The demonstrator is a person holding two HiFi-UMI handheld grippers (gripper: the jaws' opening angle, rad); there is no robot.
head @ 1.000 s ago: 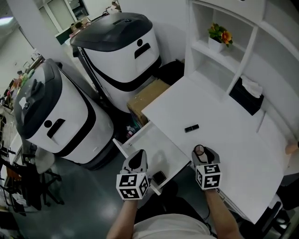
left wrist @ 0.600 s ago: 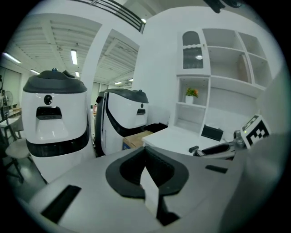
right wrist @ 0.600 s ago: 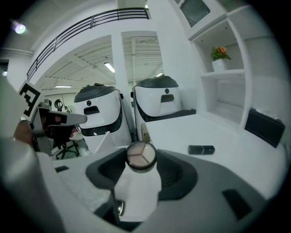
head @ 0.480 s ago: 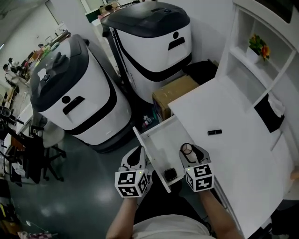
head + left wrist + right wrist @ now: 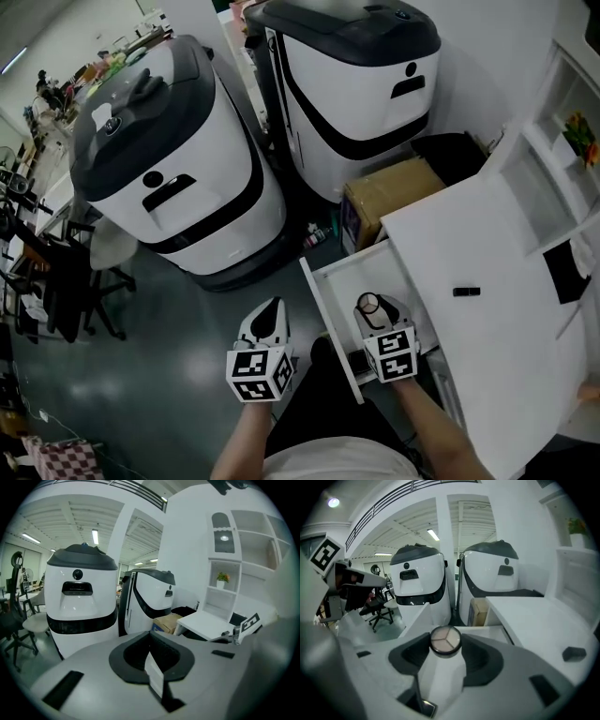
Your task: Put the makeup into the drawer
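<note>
My right gripper (image 5: 371,305) is shut on a round makeup compact (image 5: 368,302) with a dark rim and three pale shades. It hangs over the open white drawer (image 5: 337,281) below the desk edge. In the right gripper view the compact (image 5: 446,640) sits at the tips of my right gripper (image 5: 446,645), and the drawer (image 5: 487,632) lies beyond. My left gripper (image 5: 273,307) is over the grey floor, just left of the drawer's side wall. Seen in its own view, my left gripper (image 5: 151,662) is shut and holds nothing. A small black tube (image 5: 466,292) lies on the white desk (image 5: 487,234).
Two large white-and-black machines (image 5: 178,178) (image 5: 361,84) stand behind the drawer. A cardboard box (image 5: 389,187) sits on the floor between them and the desk. A white shelf unit (image 5: 562,159) rises at the right. An office chair (image 5: 66,281) stands at far left.
Both grippers have moved left off the desk. The right one now carries the compact over the open drawer, and the left one has passed from the drawer to the floor beside it.
</note>
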